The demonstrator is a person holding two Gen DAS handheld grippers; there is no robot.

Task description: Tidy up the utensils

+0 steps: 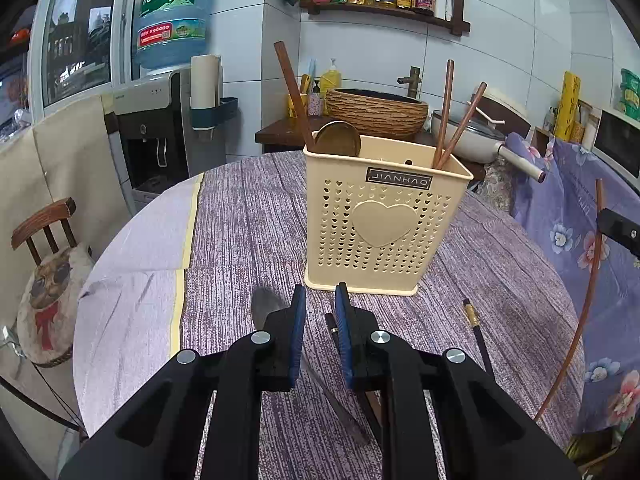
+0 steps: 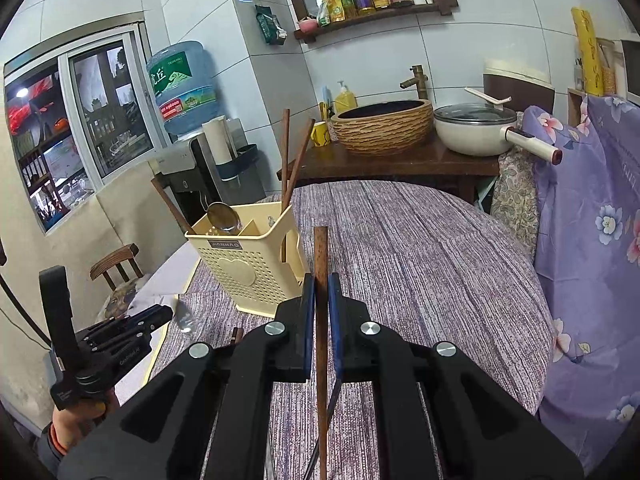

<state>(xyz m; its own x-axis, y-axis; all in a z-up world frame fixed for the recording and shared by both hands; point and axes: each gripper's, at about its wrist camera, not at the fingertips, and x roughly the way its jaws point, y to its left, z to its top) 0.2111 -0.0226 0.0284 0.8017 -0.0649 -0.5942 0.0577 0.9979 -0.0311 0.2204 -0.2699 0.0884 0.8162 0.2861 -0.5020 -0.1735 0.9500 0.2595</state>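
A cream perforated utensil holder (image 1: 384,216) (image 2: 244,264) stands on the purple-clothed table (image 1: 248,216). It holds brown wooden chopsticks (image 1: 448,120) and a metal ladle (image 1: 338,138) with a wooden handle. My left gripper (image 1: 320,292) (image 2: 166,312) hovers in front of the holder. It is shut on a metal spoon (image 1: 266,308), whose handle crosses between the blue pads and whose bowl sticks out to the left. My right gripper (image 2: 320,280) (image 1: 618,228) is shut on a brown wooden chopstick (image 2: 320,256) (image 1: 592,280) held upright, to the right of the holder. A black chopstick (image 1: 476,332) lies on the table.
A second black chopstick tip (image 1: 331,326) shows beside the left gripper's right finger. Behind the table stand a woven basin (image 1: 376,114), a white pan (image 2: 476,130) and a water dispenser (image 1: 160,128). A chair (image 1: 44,232) is at the left, floral cloth (image 2: 592,240) at the right.
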